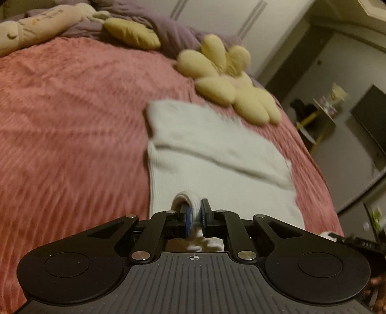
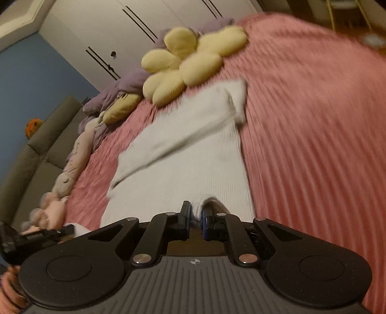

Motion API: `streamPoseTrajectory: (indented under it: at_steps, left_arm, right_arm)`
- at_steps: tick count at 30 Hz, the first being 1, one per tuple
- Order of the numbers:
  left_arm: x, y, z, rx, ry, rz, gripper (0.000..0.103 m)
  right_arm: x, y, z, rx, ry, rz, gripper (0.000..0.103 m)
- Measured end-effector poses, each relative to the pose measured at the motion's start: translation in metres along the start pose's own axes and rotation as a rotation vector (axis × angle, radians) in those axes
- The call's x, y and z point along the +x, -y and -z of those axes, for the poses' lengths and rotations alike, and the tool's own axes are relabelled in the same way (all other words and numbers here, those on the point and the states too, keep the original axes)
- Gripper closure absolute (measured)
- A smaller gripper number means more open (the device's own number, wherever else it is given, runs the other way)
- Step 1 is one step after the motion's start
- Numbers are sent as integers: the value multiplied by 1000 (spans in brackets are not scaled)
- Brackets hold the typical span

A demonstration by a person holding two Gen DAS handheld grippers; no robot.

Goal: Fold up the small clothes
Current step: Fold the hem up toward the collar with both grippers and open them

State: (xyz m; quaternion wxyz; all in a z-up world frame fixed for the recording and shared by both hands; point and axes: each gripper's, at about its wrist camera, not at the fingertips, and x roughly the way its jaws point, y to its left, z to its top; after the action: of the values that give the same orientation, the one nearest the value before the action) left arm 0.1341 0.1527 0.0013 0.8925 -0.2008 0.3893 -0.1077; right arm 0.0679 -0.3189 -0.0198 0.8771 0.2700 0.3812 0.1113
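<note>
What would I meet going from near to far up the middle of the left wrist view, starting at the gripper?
left gripper shut on the white garment → garment's folded-over far edge → yellow flower cushion → purple blanket → white wardrobe doors

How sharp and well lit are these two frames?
Left wrist view: dim warm light, motion blur over the pink bedspread and white garment, left gripper sharp. Right wrist view: the same streaking, flower cushion soft, fisheye bending the edges, right gripper crisp.

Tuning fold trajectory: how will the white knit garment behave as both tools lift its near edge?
Likely floppy: the white knit garment already lies creased over itself. Probably light, since the left tool and right tool each pinch only a small bunch. The ribbed pink blanket may drag it.
</note>
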Motion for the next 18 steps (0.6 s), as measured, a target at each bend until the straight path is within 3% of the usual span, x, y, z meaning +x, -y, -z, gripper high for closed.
streamPoseTrajectory:
  at_steps: [5,9,11,15,18]
  left_arm:
    - [42,-8,-26,-45,4,-90,92]
    - [73,-11,-32,-1,-21,-150,92]
    - [81,-12,-31,9,-31,-172,91]
    - [81,-24,-29,-30,-16,-143,87]
    - [76,-27,-29,-19,-6,-143,87]
  right_arm:
    - [36,-10,-36,-56,46,98,94]
    - [70,-11,-51,-127,46,201,94]
    - [84,-7,-55,-142,25,221,94]
    - [93,7,-56,-111,-6,224,91]
    - [79,18,-55,-73,43,204,78]
